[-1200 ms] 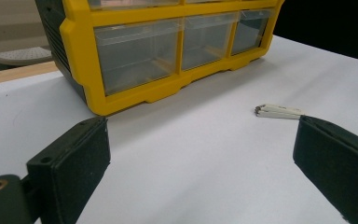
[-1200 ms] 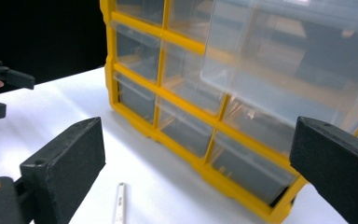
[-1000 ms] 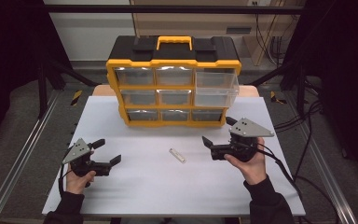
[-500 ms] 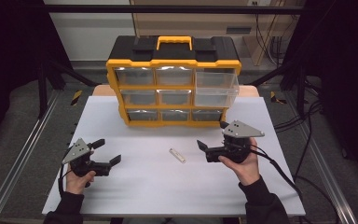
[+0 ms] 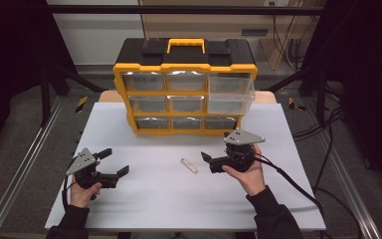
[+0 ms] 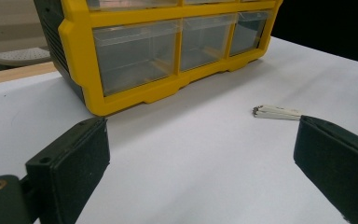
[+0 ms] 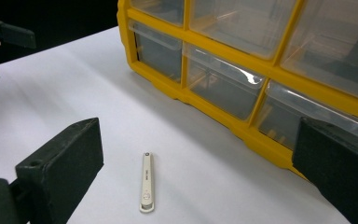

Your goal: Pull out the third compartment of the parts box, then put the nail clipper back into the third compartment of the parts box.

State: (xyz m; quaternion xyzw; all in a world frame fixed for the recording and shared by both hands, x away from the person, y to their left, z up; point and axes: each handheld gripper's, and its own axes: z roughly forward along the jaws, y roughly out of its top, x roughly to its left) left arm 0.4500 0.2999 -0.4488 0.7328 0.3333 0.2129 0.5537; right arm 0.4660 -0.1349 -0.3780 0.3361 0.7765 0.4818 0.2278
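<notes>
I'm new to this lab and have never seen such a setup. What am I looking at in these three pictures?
A person sits at a white table with a handheld two-jaw tool in each hand: the left tool and the right tool. One picture looks down from above; the other two come from cameras riding on each tool, looking along its black jaws. On the table stands a yellow and black drawer cabinet, its top right drawer pulled out. A small white stick lies in front of it, close to the right tool. Both tools are open and hold nothing.
</notes>
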